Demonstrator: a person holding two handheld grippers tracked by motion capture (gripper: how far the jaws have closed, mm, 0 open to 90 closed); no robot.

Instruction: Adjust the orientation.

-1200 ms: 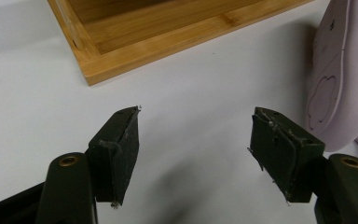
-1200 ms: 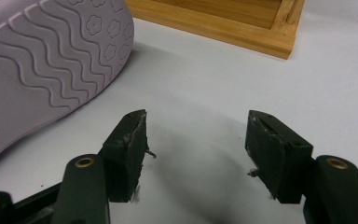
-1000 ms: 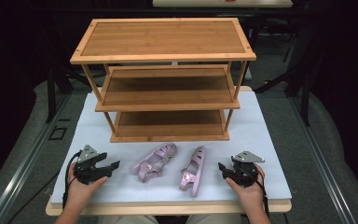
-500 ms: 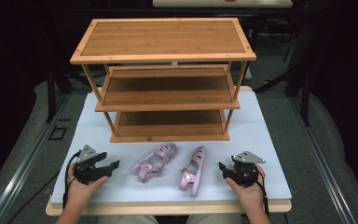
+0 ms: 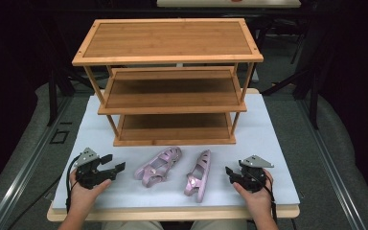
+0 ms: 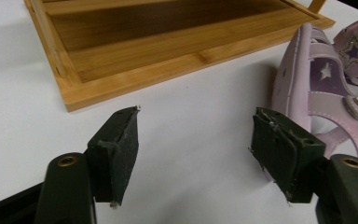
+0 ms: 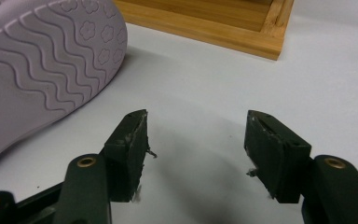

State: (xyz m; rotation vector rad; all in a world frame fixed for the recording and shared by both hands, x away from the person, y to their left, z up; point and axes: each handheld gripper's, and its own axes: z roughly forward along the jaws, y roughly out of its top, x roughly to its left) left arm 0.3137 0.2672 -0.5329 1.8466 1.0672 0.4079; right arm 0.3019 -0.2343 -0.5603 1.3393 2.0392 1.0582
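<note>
Two small pink sandals lie on the white table in front of a wooden rack. The left sandal (image 5: 157, 166) (image 6: 326, 88) rests upright, its starred straps showing. On its side lies the right sandal (image 5: 199, 175), turning its wavy sole (image 7: 42, 70) toward my right gripper. My left gripper (image 5: 116, 163) (image 6: 196, 144) rests on the table left of the sandals, open and holding nothing. My right gripper (image 5: 231, 173) (image 7: 196, 140) sits to their right, also open and holding nothing.
A three-tier bamboo shoe rack (image 5: 167, 52) stands behind the sandals, all shelves bare; its bottom shelf (image 6: 168, 46) (image 7: 242, 28) is close ahead of both grippers. The white tabletop (image 5: 278, 158) ends just behind the hands at the near edge.
</note>
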